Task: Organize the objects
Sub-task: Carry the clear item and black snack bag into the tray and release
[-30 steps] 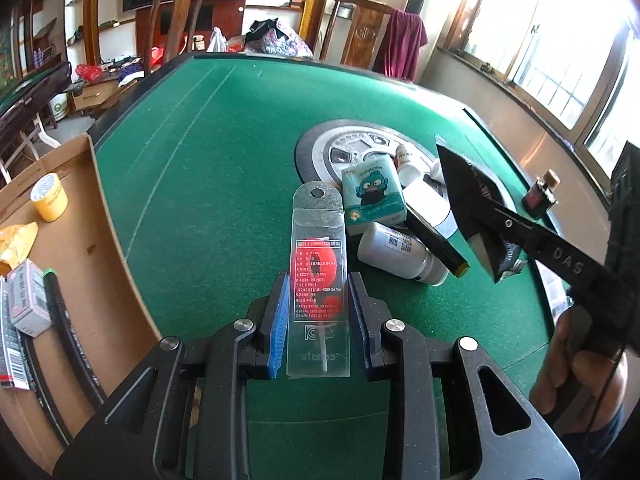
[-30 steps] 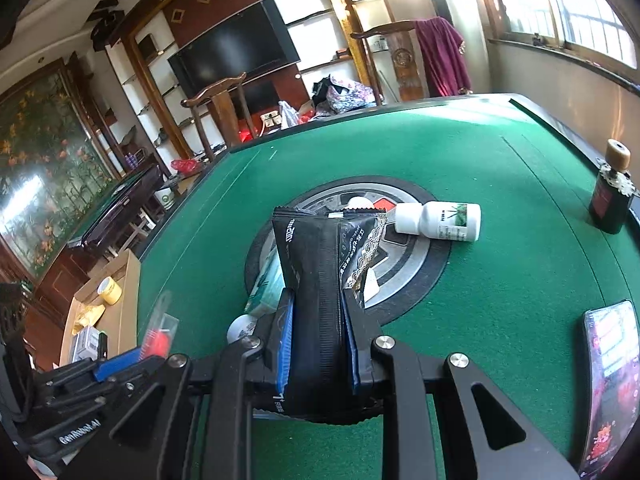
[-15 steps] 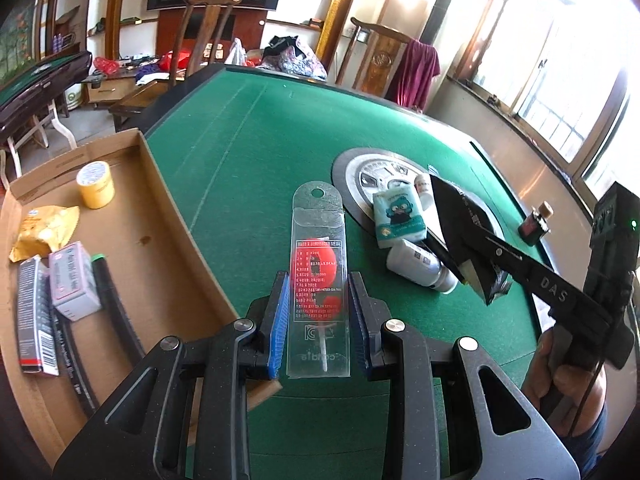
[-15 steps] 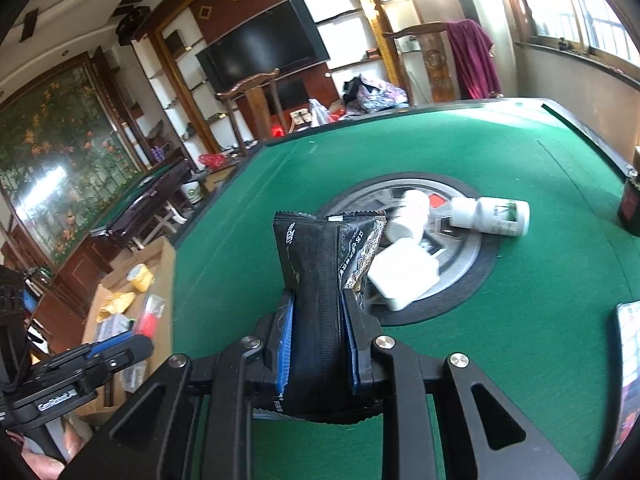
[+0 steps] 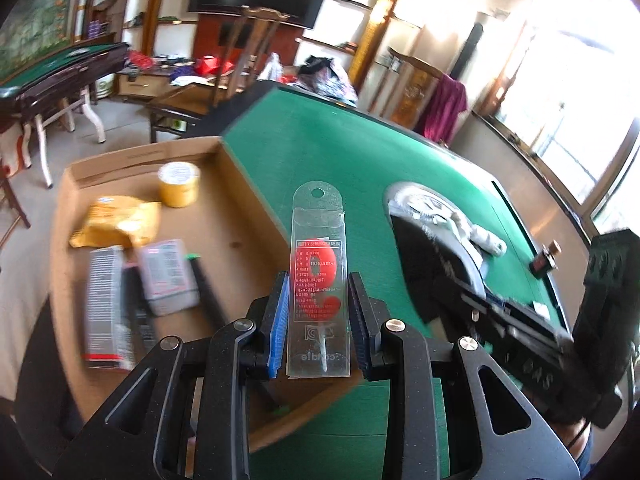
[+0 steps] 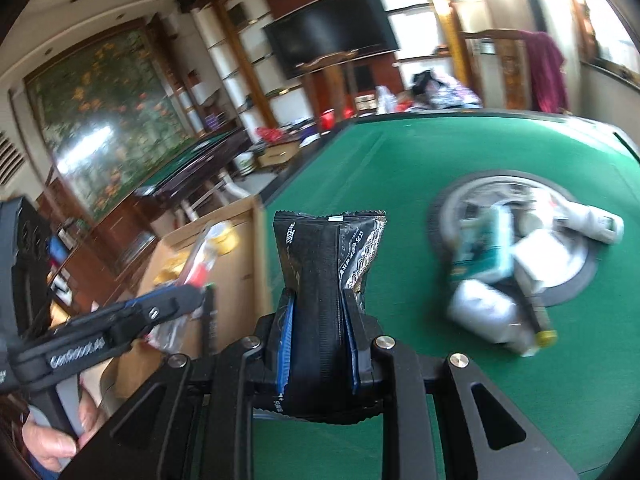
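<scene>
My left gripper (image 5: 318, 320) is shut on a clear plastic candle pack (image 5: 319, 280) with a red number candle inside, held upright over the near edge of a cardboard box (image 5: 224, 216). My right gripper (image 6: 318, 336) is shut on a black snack packet (image 6: 326, 264), raised above the green table (image 6: 400, 184). In the right wrist view the left gripper (image 6: 188, 300) and its candle pack (image 6: 200, 256) hang over the box (image 6: 244, 256). In the left wrist view the right gripper and the black packet (image 5: 432, 264) show at the right.
The box holds a yellow tape roll (image 5: 178, 184), a yellow bag (image 5: 116, 224), small cartons (image 5: 168, 276) and a black pen. On the table's round centre plate (image 6: 568, 280) lie white bottles (image 6: 480, 312), a teal pack (image 6: 486, 248) and a marker. A dark bottle (image 5: 546, 260) stands far right.
Both grippers have swung left from the table's centre toward the cardboard box, each keeping its object. The left gripper now hangs over the box's edge.
</scene>
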### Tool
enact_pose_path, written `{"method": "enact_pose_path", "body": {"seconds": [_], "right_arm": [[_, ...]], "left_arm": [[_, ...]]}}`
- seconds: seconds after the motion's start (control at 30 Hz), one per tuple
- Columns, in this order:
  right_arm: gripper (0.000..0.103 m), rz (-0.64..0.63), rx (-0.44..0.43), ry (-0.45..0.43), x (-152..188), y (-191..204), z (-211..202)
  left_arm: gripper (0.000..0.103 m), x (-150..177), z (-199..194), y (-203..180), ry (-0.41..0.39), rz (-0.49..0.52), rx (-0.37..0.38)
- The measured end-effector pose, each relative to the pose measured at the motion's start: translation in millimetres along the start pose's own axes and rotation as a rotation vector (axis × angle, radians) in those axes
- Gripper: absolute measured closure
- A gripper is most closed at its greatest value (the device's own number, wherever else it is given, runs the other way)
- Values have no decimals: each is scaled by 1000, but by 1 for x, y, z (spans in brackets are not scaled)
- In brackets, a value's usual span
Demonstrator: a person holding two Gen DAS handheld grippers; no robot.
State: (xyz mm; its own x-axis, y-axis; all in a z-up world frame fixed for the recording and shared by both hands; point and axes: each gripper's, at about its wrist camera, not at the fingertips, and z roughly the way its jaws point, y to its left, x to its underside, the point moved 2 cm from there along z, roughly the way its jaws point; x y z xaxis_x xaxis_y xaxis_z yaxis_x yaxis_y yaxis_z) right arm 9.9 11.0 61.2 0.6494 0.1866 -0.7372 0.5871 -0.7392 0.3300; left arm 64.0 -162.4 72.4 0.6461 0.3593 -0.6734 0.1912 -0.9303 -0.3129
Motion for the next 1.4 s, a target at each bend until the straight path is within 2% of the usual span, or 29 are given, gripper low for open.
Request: {"method": "enact_pose_path", "body": {"seconds": [0.17,0.33,0.57,0.97,1.4], "right_arm": [[82,-90,-44,47,6,47,24],[82,-137,-61,80,10,71,42],[82,-150,-61,134,14,80,67],[82,-137,-36,185,10,80,106],[81,-119,-55,196,5,80,117]], "left_arm": [[76,-3,-11,49,-22,-86,-50],[76,3,-8,85,-11,-159,-78],[76,5,2,101,9,-191,-83],[75,-13,26,113,50,-176,-128],[75,-25,36,121,77,-198,-128]]}}
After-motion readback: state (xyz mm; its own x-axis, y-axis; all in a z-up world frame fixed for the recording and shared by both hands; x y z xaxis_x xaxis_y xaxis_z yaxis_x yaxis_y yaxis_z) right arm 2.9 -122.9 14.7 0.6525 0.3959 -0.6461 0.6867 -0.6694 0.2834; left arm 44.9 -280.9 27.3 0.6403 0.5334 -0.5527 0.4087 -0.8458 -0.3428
